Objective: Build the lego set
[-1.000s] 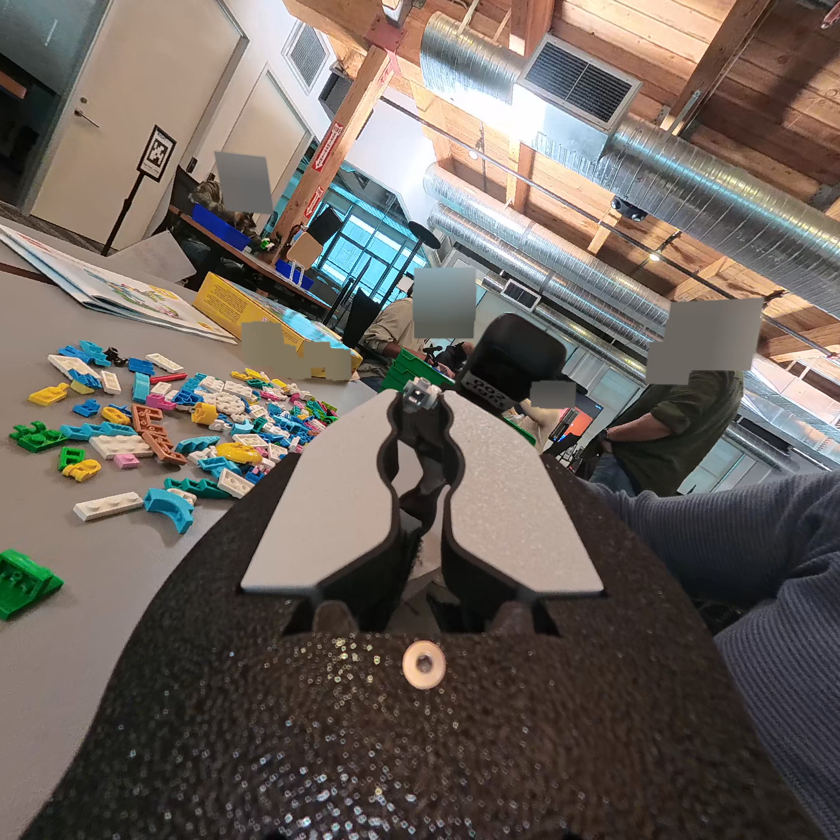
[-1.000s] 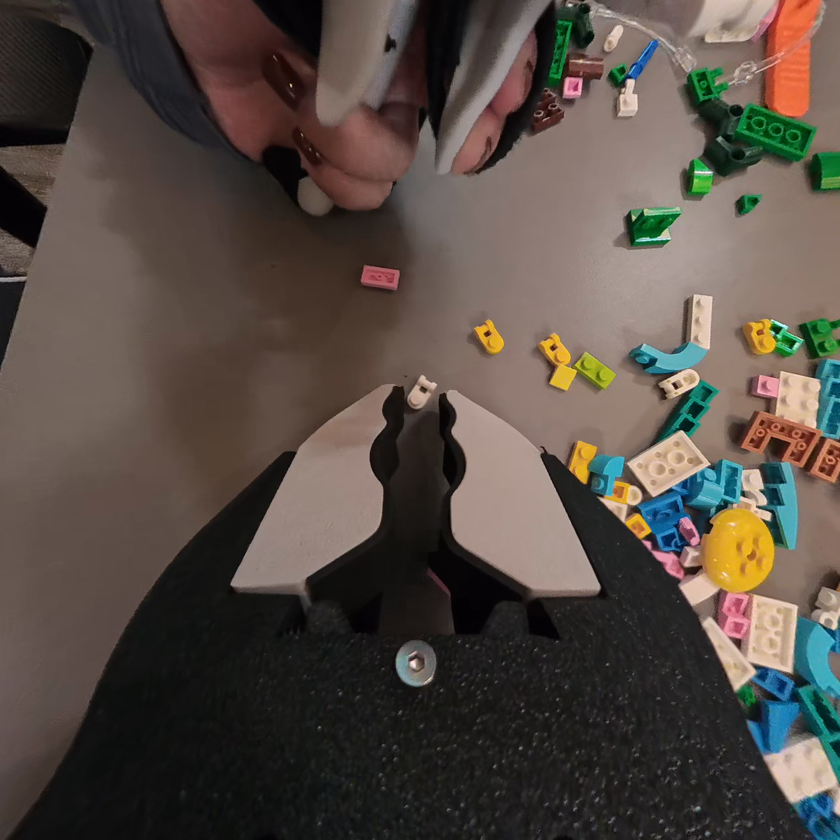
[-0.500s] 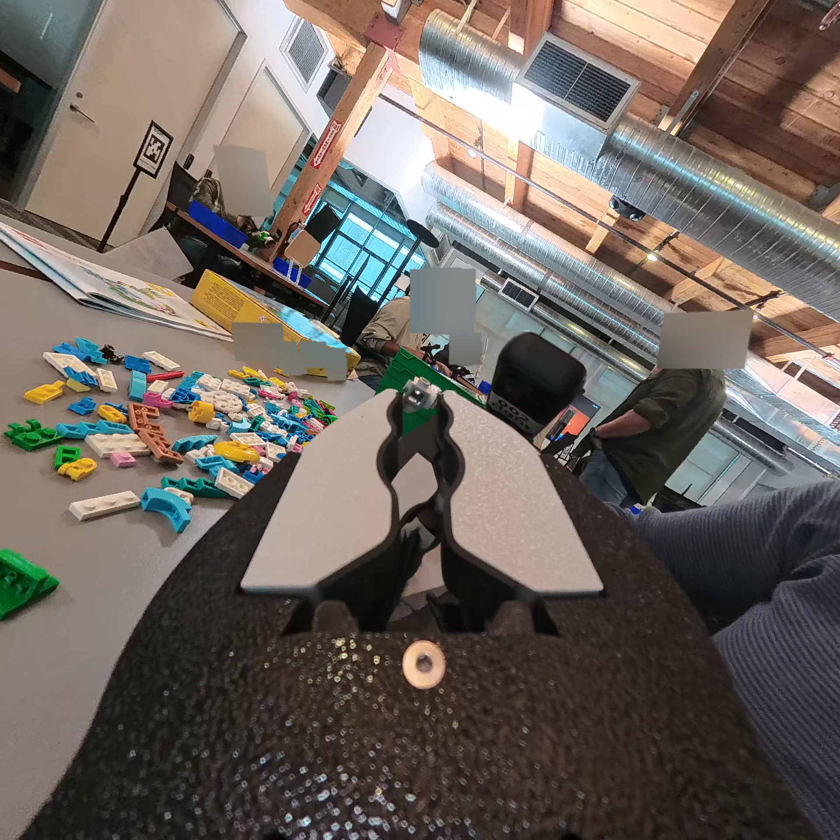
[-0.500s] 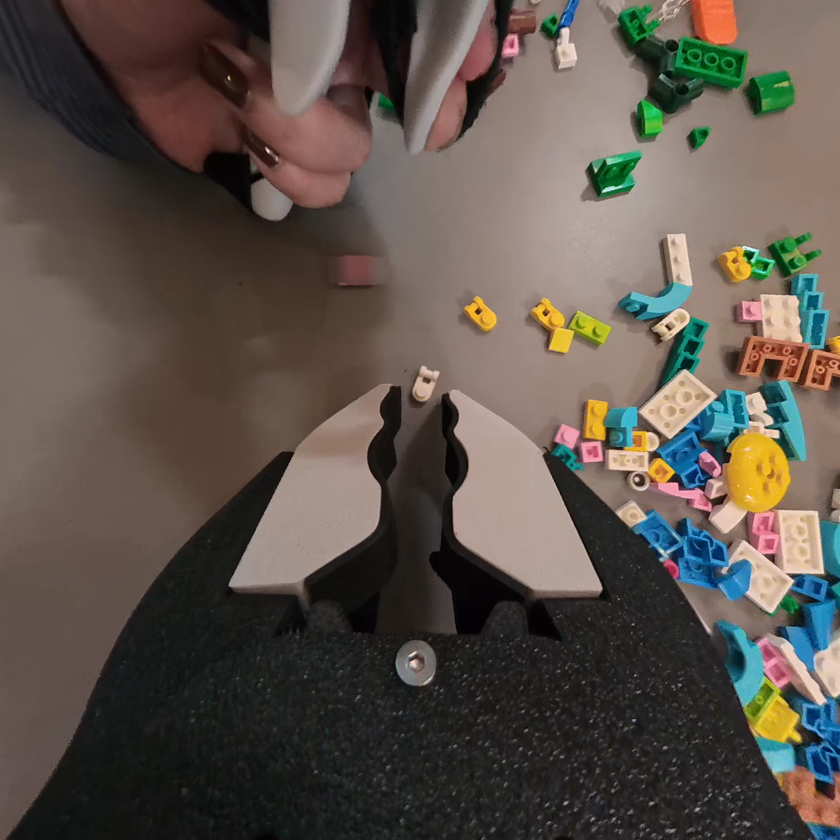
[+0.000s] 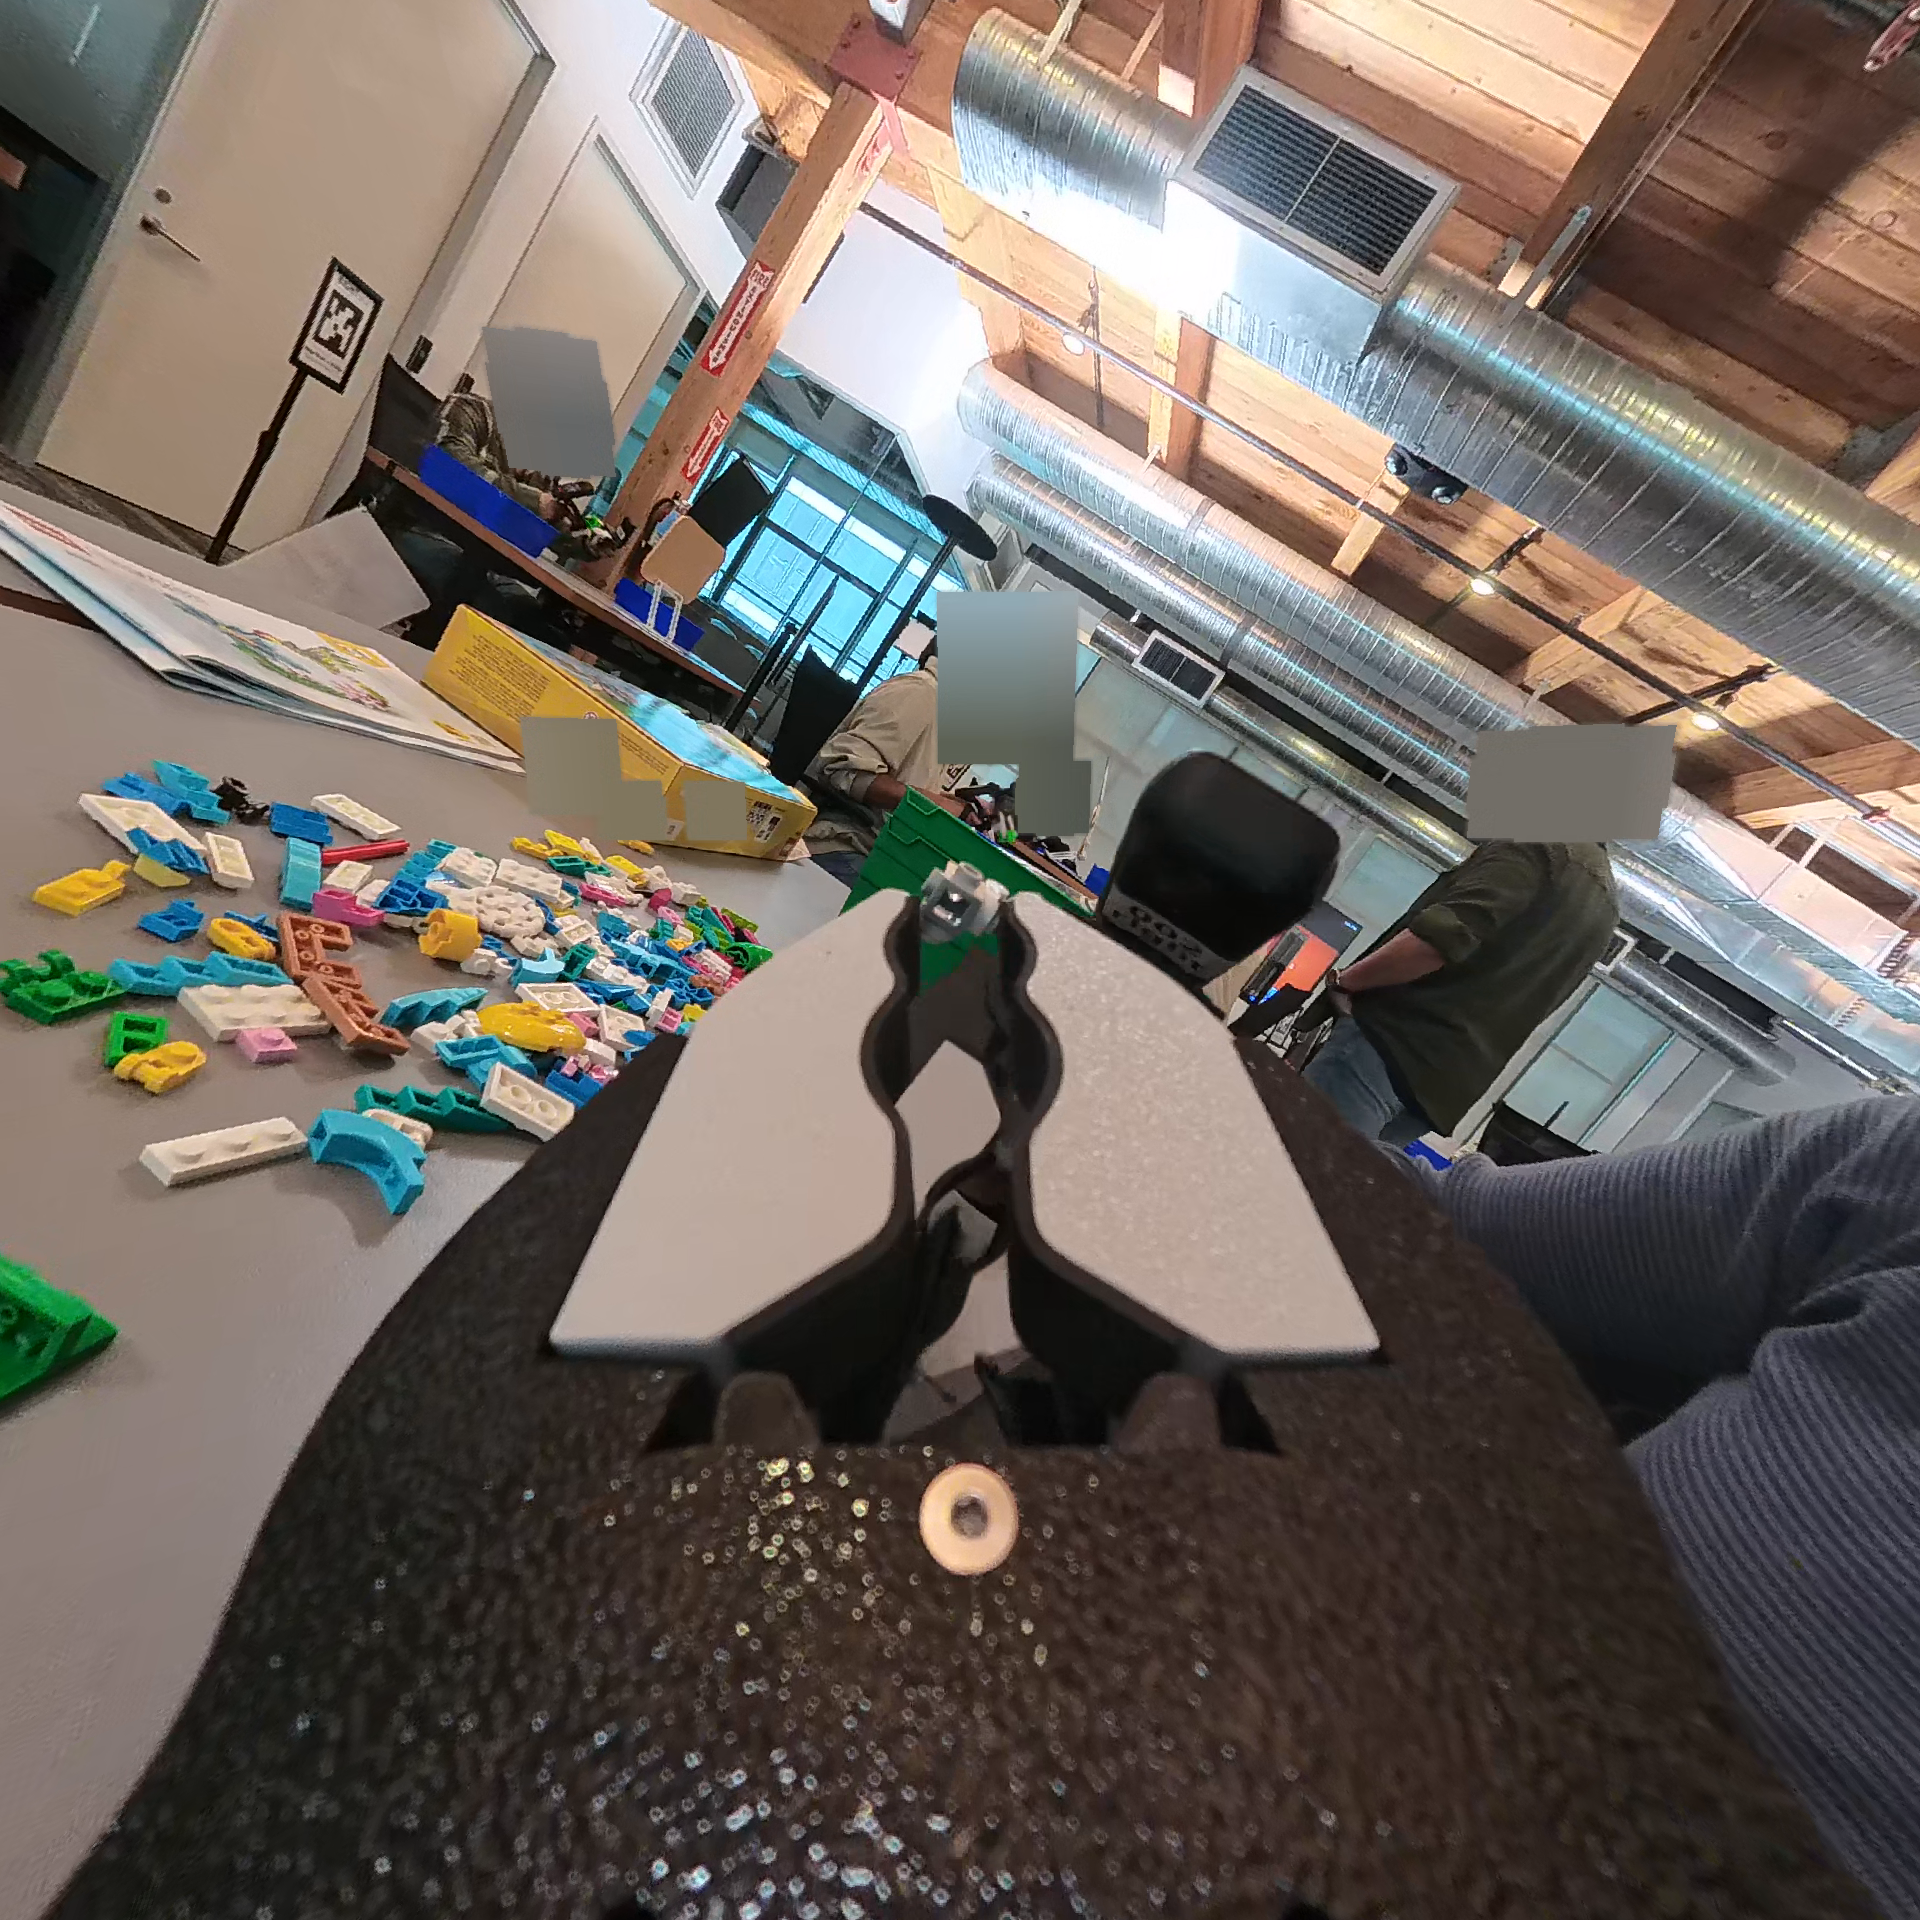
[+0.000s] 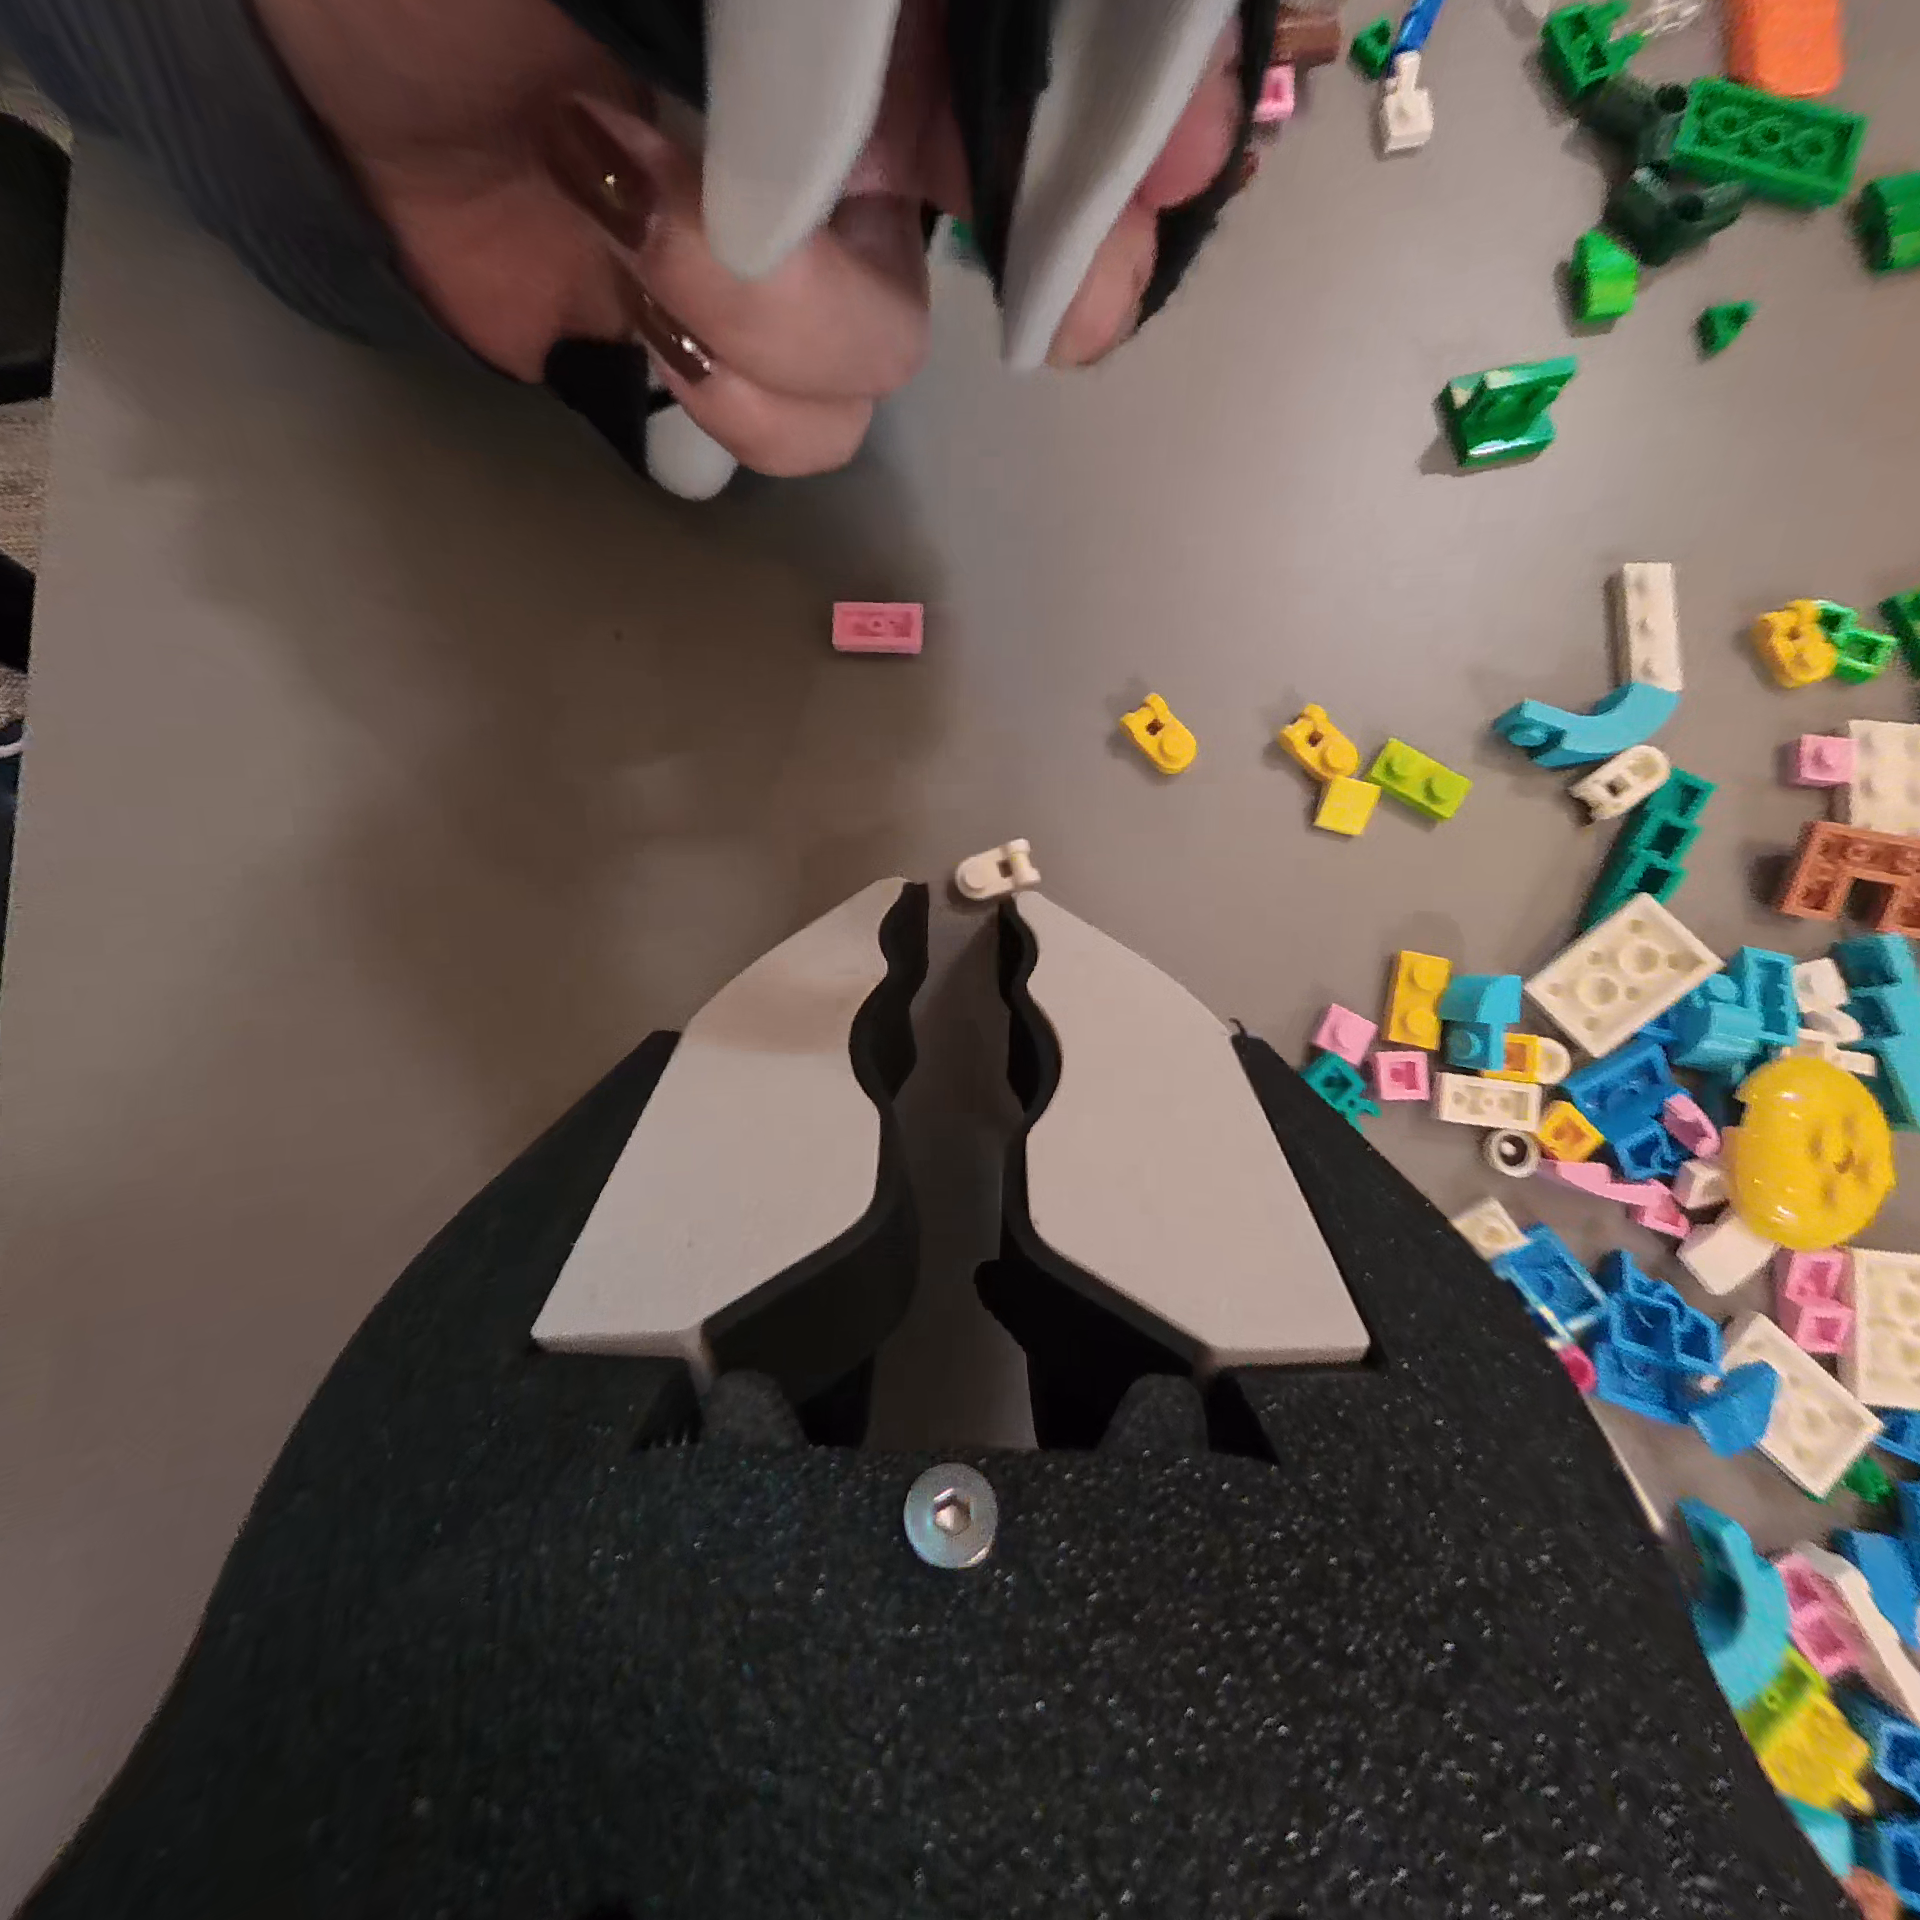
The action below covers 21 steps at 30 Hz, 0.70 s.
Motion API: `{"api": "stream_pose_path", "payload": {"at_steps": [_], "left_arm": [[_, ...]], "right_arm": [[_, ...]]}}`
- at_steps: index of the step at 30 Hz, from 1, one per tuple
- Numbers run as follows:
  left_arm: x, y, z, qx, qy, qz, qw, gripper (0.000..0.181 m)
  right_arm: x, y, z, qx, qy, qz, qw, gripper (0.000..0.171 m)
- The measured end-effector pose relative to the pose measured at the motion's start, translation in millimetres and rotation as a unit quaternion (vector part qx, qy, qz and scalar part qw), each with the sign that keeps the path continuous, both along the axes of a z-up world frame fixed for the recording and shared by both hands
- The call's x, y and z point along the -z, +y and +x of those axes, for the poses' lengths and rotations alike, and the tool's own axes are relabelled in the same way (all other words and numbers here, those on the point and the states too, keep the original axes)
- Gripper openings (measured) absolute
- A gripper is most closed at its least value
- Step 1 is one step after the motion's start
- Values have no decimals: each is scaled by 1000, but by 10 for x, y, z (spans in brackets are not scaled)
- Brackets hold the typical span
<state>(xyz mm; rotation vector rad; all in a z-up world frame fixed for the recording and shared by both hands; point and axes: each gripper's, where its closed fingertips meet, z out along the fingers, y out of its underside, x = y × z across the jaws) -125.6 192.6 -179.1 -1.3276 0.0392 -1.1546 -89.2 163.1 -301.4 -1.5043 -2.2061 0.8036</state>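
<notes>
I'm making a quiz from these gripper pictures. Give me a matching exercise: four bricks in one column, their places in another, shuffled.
1. small grey piece
2. small white clip piece
3. pink plate
4. yellow round piece

a. alone on the bare table
b. among the blue bricks
c. pinched in the left gripper
d. on the table at the right gripper tips

1-c, 2-d, 3-a, 4-b

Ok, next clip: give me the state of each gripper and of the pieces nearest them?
Left gripper: shut on small grey piece, raised off the table.
Right gripper: open slightly, nothing held.
White clip piece: lying on the table, just beyond the right gripper's fingertips.
Pink plate: flat, alone.
</notes>
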Motion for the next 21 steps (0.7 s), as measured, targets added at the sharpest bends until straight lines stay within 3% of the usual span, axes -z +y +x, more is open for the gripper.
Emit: {"api": "stream_pose_path", "payload": {"at_steps": [5, 9, 15, 21], "left_arm": [[3, 0, 3, 2, -1, -1, 1000, 14], [1, -2, 2, 1, 0, 0, 1000, 13], [1, -4, 7, 2, 1, 0, 1000, 14], [2, -3, 11, 5, 0, -1, 1000, 14]], "right_arm": [[-50, -156, -42, -28, 10, -36, 999, 13], [-146, -68, -88, -64, 45, -26, 997, 15], [-88, -77, -96, -175, 60, -7, 983, 22], [1, -63, -121, -220, 43, 8, 975, 12]]}}
